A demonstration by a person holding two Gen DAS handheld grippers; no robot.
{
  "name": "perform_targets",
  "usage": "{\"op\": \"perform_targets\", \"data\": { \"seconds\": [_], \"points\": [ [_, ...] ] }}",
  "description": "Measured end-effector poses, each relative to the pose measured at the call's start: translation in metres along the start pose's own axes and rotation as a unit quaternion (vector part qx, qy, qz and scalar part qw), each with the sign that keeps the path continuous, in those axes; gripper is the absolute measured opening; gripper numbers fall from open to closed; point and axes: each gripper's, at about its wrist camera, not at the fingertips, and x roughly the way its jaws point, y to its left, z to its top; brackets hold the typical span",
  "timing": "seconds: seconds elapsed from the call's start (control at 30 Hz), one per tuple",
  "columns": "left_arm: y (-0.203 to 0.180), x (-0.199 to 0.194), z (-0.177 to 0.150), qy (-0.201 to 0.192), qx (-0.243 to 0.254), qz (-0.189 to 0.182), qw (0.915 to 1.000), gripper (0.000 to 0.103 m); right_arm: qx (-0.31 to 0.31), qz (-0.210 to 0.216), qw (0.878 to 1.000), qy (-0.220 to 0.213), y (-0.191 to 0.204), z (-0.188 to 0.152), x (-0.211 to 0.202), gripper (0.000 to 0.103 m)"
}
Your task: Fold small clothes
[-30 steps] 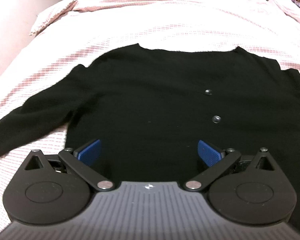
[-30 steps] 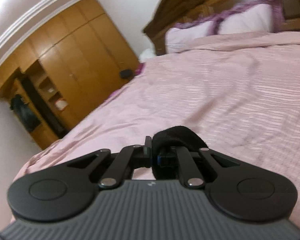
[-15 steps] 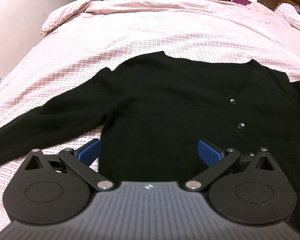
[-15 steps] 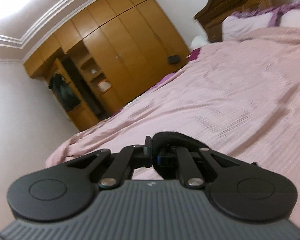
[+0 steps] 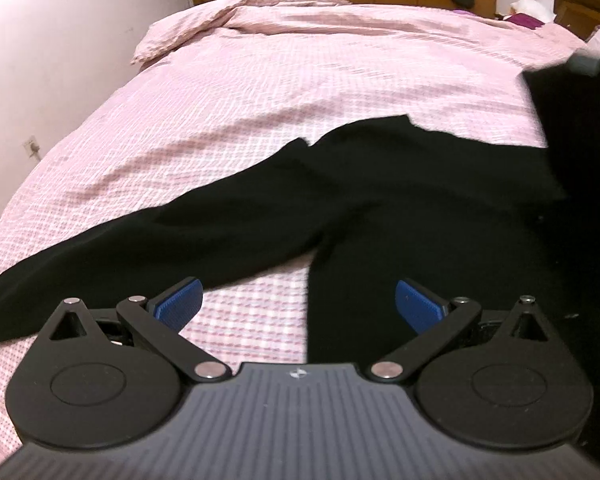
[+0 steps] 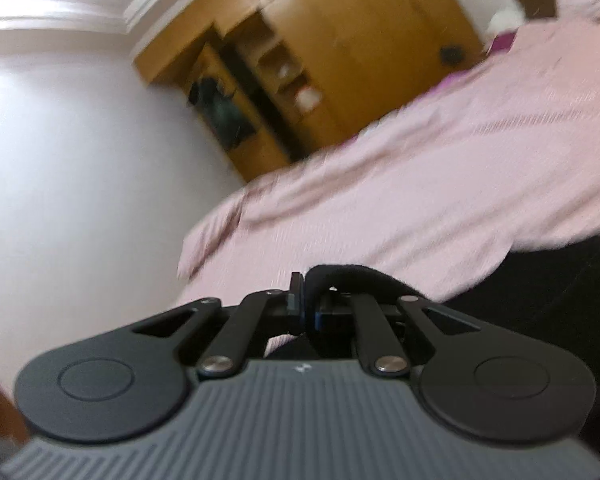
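A black cardigan (image 5: 400, 200) lies spread on the pink checked bedspread (image 5: 300, 80), one long sleeve (image 5: 140, 240) stretched to the left. My left gripper (image 5: 298, 302) hovers open above the sleeve's armpit, nothing between its blue pads (image 5: 178, 304). In the right wrist view my right gripper (image 6: 304, 300) is shut on a fold of the black cardigan (image 6: 356, 276), held up above the bed. In the left wrist view that lifted part hangs as a black flap (image 5: 572, 128) at the right edge, over the body of the garment.
A white wall (image 5: 60, 60) runs along the bed's left side. Wooden wardrobes (image 6: 340, 60) stand beyond the far end of the bed. A dark wooden headboard (image 5: 584, 4) and pillows lie at the far right.
My right gripper swung left with the cardigan's edge, carrying it over the garment. My left gripper shifted left, from above the cardigan's body to above the armpit.
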Motion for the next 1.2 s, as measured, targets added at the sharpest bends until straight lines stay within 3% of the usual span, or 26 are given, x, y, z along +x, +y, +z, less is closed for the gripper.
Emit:
{"op": "perform_targets", "data": {
  "seconds": [0.23,0.43,0.5,0.57,0.67,0.87,1.2],
  "points": [
    [0.015,0.011,-0.014,0.012,-0.001,0.019,0.9997,0.103,-0.009,0.008,0.994,0.11,0.004,-0.074,0.046,0.008],
    [0.022,0.017,-0.019,0.02,-0.015,0.019,0.9995,0.103,0.015,0.012,0.982,0.188,-0.002,-0.098,0.058,0.01],
    [0.022,0.017,-0.02,0.02,-0.018,0.018,0.9995,0.103,0.026,0.015,0.981,0.192,-0.006,-0.098,0.051,0.015],
    [0.021,0.015,-0.02,0.018,-0.017,0.015,0.9996,0.103,0.042,0.029,0.979,0.196,-0.009,-0.096,0.04,0.04],
    [0.016,0.011,-0.018,0.012,-0.011,0.013,0.9998,0.103,0.051,0.046,0.98,0.189,-0.011,-0.093,0.022,0.058],
    [-0.004,-0.001,-0.009,-0.004,0.006,-0.013,0.9999,0.103,0.036,0.025,0.982,0.182,-0.024,-0.083,-0.024,0.061],
    [-0.07,-0.005,0.004,-0.021,0.067,-0.055,0.996,0.103,-0.034,-0.085,0.987,0.134,-0.063,-0.058,-0.084,0.061]
  ]
}}
